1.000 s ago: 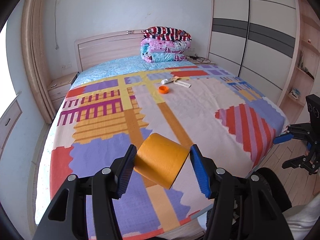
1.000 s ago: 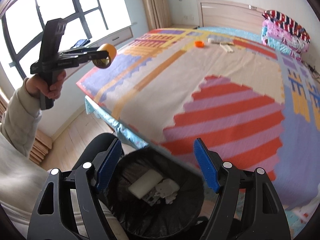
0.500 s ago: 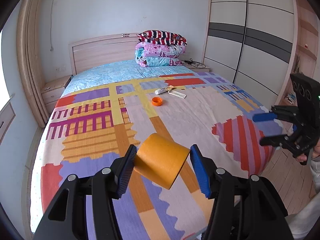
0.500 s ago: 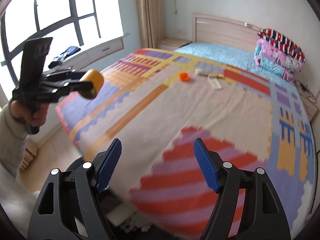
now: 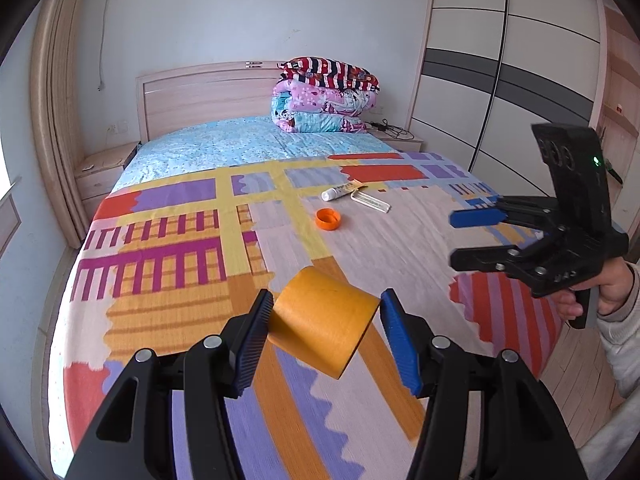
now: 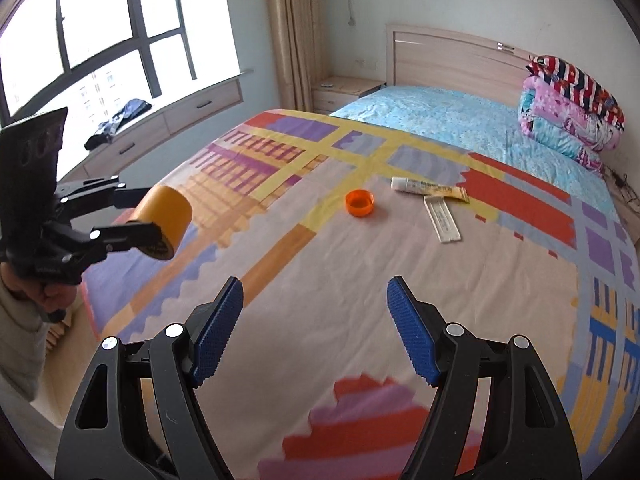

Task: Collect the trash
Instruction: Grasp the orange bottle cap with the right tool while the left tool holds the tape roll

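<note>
My left gripper (image 5: 325, 312) is shut on an orange tape roll (image 5: 322, 326) and holds it above the near end of the bed; it also shows at the left of the right wrist view (image 6: 162, 218). My right gripper (image 6: 314, 300) is open and empty above the bedspread, and shows at the right of the left wrist view (image 5: 460, 238). On the middle of the bed lie an orange cap (image 6: 359, 202), a white tube (image 6: 428, 188) and a flat white packet (image 6: 442, 224). The cap (image 5: 327, 219), tube (image 5: 342, 192) and packet (image 5: 370, 202) also show in the left wrist view.
The bed has a patchwork spread (image 6: 320, 272) and folded quilts (image 5: 324, 100) by the headboard. A wardrobe (image 5: 512, 92) stands on the right, nightstands (image 5: 104, 168) flank the bed, and a window bench (image 6: 132, 136) with dark clothing runs along the left.
Both grippers rose and swung towards the bed. The right gripper left the black bin, which has gone out of view, and now faces the cap, tube and packet. The left still holds the tape roll.
</note>
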{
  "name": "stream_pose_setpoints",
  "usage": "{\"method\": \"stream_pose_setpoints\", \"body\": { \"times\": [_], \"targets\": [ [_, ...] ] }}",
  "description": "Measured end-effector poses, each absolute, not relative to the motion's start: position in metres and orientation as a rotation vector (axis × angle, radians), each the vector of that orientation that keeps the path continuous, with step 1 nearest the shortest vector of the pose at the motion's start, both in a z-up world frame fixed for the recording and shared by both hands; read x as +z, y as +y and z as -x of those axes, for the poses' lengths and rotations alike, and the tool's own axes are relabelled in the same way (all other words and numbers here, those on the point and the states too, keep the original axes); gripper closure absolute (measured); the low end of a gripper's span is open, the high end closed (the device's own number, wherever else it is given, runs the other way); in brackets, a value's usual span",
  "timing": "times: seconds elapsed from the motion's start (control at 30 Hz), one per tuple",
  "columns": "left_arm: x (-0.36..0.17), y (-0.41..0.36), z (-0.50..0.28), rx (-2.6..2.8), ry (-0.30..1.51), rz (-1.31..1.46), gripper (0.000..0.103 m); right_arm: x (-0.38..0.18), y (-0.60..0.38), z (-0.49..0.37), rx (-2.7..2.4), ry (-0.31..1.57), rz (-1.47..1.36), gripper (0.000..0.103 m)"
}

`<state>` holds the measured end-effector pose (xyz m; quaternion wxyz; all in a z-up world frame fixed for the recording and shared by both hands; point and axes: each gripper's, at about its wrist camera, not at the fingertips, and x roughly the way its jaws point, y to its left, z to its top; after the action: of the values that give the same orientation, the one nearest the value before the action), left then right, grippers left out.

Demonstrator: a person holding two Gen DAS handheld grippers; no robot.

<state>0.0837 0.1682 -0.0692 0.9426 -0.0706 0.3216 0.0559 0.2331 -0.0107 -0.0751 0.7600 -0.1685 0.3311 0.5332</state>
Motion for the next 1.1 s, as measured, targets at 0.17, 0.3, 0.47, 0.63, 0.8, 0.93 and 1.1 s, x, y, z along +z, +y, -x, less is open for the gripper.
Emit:
{"method": "stream_pose_setpoints", "body": {
  "times": [0.17, 0.3, 0.47, 0.63, 0.8, 0.93, 1.1],
  "targets": [
    [-0.074, 0.184, -0.105, 0.118, 0.656, 0.156, 0.049, -0.085, 0.024, -0.255, 1.133, 0.737, 0.404, 0.029],
    [-0.078, 0.194, -0.122, 0.111, 0.667, 0.172, 0.049, -0.093, 0.042, -0.269, 1.113, 0.752, 0.411, 0.029],
    [-0.085, 0.207, -0.140, 0.121, 0.686, 0.206, 0.049, -0.097, 0.064, -0.282, 1.099, 0.744, 0.434, 0.029],
    [-0.086, 0.211, -0.150, 0.125, 0.691, 0.199, 0.049, -0.102, 0.084, -0.289, 1.099, 0.750, 0.467, 0.033],
    [-0.086, 0.212, -0.152, 0.123, 0.690, 0.205, 0.049, -0.118, 0.096, -0.299, 1.062, 0.793, 0.503, 0.062],
    [-0.083, 0.211, -0.147, 0.128, 0.685, 0.211, 0.049, -0.118, 0.092, -0.301, 1.064, 0.799, 0.486, 0.073],
    [-0.074, 0.205, -0.139, 0.130, 0.675, 0.211, 0.049, -0.106, 0.078, -0.287, 1.067, 0.773, 0.486, 0.073]
  ]
}}
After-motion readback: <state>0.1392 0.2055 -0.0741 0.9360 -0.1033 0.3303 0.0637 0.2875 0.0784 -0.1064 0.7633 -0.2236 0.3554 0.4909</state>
